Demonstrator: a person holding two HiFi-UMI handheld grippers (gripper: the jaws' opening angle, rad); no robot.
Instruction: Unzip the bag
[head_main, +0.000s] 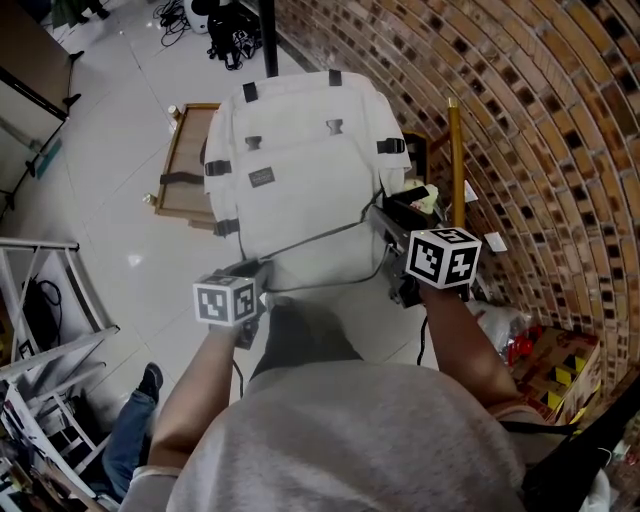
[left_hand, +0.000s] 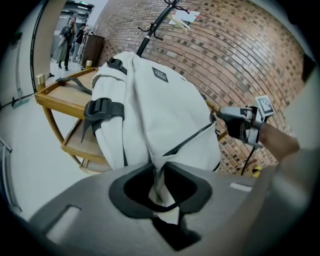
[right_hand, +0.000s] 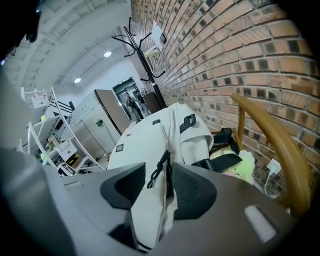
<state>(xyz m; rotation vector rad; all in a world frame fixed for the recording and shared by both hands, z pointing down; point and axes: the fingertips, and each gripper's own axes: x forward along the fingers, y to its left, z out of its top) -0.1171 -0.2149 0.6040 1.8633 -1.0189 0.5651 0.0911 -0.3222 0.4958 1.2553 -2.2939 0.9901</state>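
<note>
A white backpack (head_main: 300, 170) stands upright on a wooden stand (head_main: 180, 170), with a dark zipper line (head_main: 330, 235) running across its near lower part. My left gripper (head_main: 262, 270) is at the bag's lower left corner. In the left gripper view it (left_hand: 160, 176) is shut on a fold of the white fabric (left_hand: 159, 170). My right gripper (head_main: 388, 222) is at the zipper's right end. In the right gripper view its jaws (right_hand: 167, 177) stand open, with the bag's edge and the black zipper pull (right_hand: 159, 169) lying between them.
A brick wall (head_main: 520, 120) runs close along the right. A yellow wooden rail (head_main: 455, 150) and black straps with a pale green item (right_hand: 240, 165) sit beside the bag. A black coat stand (left_hand: 155, 25) rises behind it. Metal shelves (head_main: 40, 330) stand left, a cardboard box (head_main: 560, 370) lower right.
</note>
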